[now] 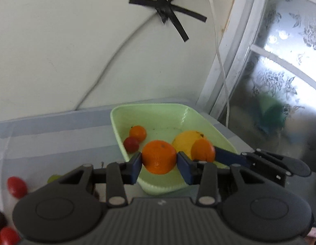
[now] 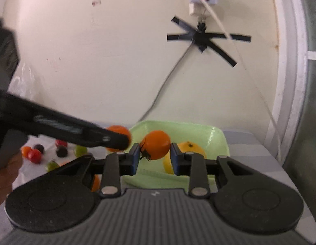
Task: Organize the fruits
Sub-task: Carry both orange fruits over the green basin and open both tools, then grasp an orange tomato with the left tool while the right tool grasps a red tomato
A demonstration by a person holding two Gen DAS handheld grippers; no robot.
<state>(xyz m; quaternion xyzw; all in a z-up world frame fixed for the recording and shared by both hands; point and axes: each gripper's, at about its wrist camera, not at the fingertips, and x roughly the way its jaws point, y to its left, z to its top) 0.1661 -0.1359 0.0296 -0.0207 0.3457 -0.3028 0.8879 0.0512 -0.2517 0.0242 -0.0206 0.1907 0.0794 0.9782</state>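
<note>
My left gripper (image 1: 159, 163) is shut on an orange mandarin (image 1: 159, 156), held over the near edge of the light green tray (image 1: 117, 120). The tray holds a small orange fruit (image 1: 138, 133), a red tomato (image 1: 131, 144) and a yellow lemon (image 1: 186, 140). My right gripper (image 2: 155, 156) is shut on an orange tomato with a green stem (image 2: 157, 144), held above the same tray (image 2: 217, 140). The right gripper shows in the left wrist view (image 1: 217, 155) holding that orange tomato (image 1: 203, 150). The left gripper shows in the right wrist view (image 2: 117, 140) with its mandarin (image 2: 119, 131).
Loose red, dark and green small fruits (image 2: 36, 155) lie on the white cloth left of the tray; some show in the left wrist view (image 1: 17, 185). A wall with taped cables (image 1: 168, 10) stands behind. A frosted window (image 1: 280, 81) is at right.
</note>
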